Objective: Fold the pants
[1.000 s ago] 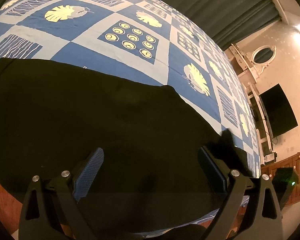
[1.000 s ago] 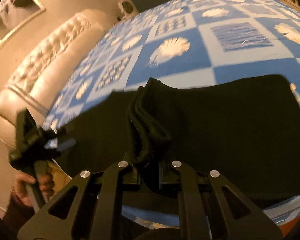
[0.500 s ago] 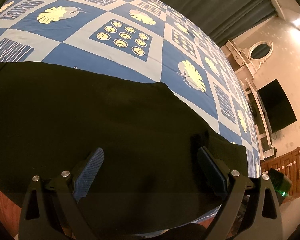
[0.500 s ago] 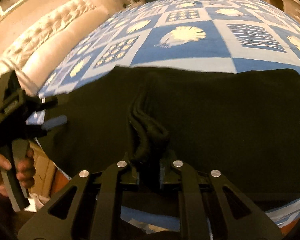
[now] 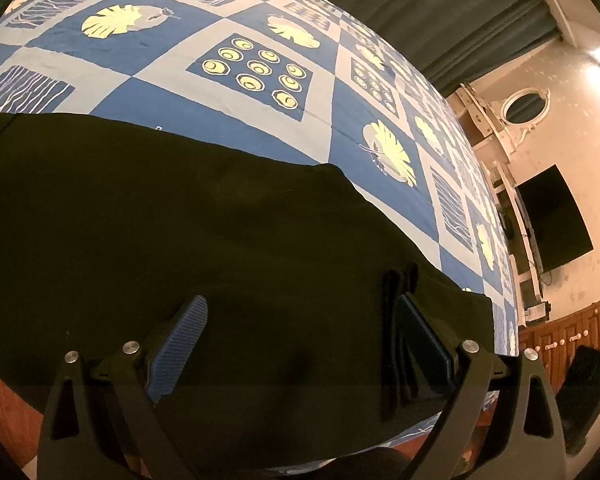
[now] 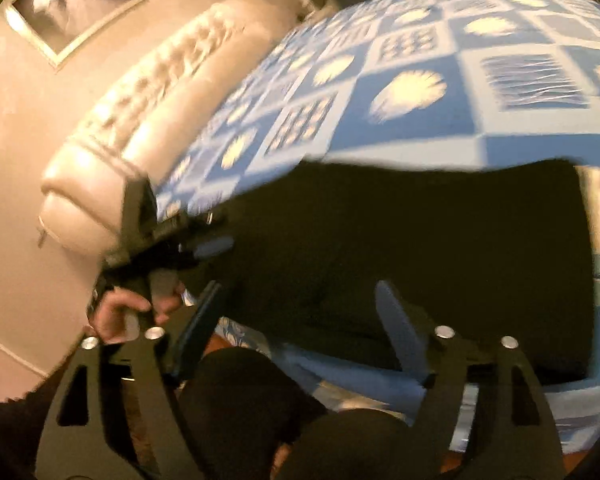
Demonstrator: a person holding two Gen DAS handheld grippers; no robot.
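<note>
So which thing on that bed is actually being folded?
Find the blue patchwork bedspread with pale leaf prints. Across its near edge lies one flat black cloth, the pants. They are the only plain, dark, unpatterned thing there.

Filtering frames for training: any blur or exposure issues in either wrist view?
Left wrist view: sharp, warm dim light, black pants nearly textureless, lamp glare on the wall, strong fisheye bend of the bedspread. Right wrist view: motion blur throughout; pants a dark mass, right tongs soft-edged.

Dark curtains (image 5: 440,12), wall TV (image 5: 552,216), tufted headboard (image 6: 148,96).
</note>
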